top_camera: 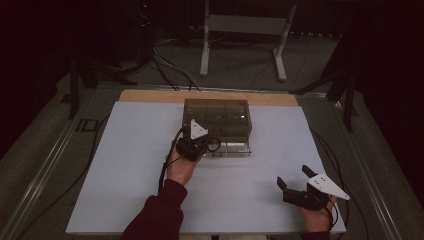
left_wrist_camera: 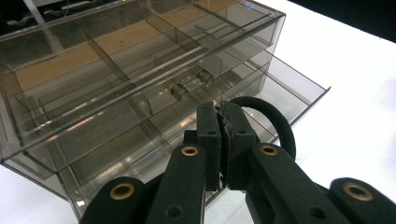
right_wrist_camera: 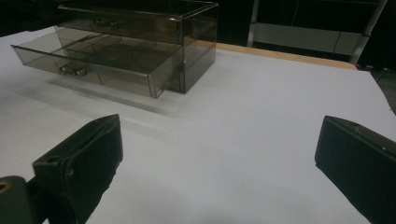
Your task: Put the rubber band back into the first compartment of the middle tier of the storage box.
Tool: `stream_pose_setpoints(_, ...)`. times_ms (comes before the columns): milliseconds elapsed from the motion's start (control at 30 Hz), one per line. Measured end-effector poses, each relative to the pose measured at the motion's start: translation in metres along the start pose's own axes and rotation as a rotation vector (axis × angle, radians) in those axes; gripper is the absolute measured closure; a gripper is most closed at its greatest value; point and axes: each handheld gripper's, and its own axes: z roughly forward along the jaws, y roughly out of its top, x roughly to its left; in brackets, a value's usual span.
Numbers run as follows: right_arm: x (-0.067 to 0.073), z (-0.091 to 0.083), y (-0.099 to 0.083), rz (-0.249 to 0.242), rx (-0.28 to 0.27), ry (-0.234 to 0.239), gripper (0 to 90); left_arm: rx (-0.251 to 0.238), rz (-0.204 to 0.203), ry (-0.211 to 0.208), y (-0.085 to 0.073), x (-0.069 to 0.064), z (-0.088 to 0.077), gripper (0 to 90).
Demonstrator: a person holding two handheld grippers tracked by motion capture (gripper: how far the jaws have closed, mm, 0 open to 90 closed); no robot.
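Note:
A smoky see-through drawer box [top_camera: 216,114] stands at the middle back of the white board. Its bottom drawer [top_camera: 229,148] is pulled out toward me. My left gripper [top_camera: 196,142] hovers at the drawer's left front, shut on a black elastic ring [top_camera: 214,145]. In the left gripper view the jaws [left_wrist_camera: 220,111] press together on the ring [left_wrist_camera: 279,122], which loops out to the right above the open drawer [left_wrist_camera: 294,81], with the box [left_wrist_camera: 116,70] behind. My right gripper [top_camera: 292,178] rests at the front right, open and empty; its view has wide-apart jaws [right_wrist_camera: 219,135] facing the box [right_wrist_camera: 191,32] and drawer [right_wrist_camera: 93,60].
The white board [top_camera: 130,170] lies on a wooden tabletop whose edge [top_camera: 150,95] shows at the back. Cables [top_camera: 170,70] and a metal stand [top_camera: 240,30] sit on the floor behind. Dark tripod legs [top_camera: 345,90] stand at both back corners.

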Motion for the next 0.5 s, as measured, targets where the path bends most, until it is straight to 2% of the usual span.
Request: stream_pose_setpoints(500, 0.0, 0.0004, -0.0001, -0.001, 0.001, 0.0, 1.6, 0.003, -0.001, 0.011, 0.0009, 0.0081, -0.0014, 88.3)
